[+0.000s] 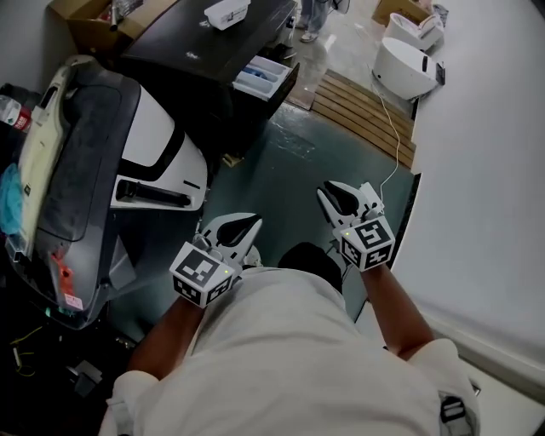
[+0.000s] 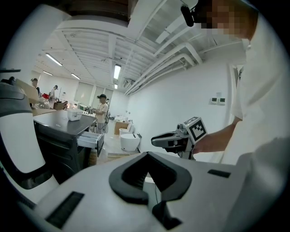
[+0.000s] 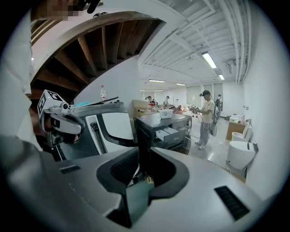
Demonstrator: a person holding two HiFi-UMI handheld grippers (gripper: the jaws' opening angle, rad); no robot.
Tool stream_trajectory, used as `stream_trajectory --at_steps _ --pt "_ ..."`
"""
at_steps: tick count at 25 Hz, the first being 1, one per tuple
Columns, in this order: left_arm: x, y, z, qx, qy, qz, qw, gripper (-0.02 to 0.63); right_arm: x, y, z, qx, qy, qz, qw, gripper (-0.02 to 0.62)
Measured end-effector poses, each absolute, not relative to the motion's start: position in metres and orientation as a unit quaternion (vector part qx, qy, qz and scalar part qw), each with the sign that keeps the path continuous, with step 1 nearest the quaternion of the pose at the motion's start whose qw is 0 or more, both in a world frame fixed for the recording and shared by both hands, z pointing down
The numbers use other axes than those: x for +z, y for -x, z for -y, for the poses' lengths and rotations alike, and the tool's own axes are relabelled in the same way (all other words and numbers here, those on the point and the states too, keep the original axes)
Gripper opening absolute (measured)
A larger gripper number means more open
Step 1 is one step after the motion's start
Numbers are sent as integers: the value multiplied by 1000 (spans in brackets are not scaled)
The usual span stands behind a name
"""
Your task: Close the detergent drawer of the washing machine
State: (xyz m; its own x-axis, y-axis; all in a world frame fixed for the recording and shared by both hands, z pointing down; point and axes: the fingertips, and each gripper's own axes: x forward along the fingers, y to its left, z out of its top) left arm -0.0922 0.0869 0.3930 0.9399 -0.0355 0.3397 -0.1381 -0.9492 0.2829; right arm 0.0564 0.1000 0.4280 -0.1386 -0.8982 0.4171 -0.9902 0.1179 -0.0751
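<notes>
Left claw (image 1: 247,226) clenched, empty; right claw (image 1: 334,194) clenched, empty. Ribbed black pads (image 2: 136,172). Dark boxy washing machine (image 1: 196,43); white plastic detergent drawer (image 1: 264,75) pulled out.

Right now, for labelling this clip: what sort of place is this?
Likely a workshop or test hall, not a home: a freestanding washing machine, white toilet-like units and a cardboard box.

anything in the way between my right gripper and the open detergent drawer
Nothing visible does. Only bare green floor lies between the right gripper and the open detergent drawer on the dark washing machine. The big white and grey machine stands off to the left.
</notes>
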Motion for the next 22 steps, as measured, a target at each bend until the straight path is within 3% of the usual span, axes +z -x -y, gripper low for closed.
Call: stream_trajectory --at_steps 22 --pt "387 34 81 156 -950 213 167 -4 486 -164 110 151 -561 796 171 77"
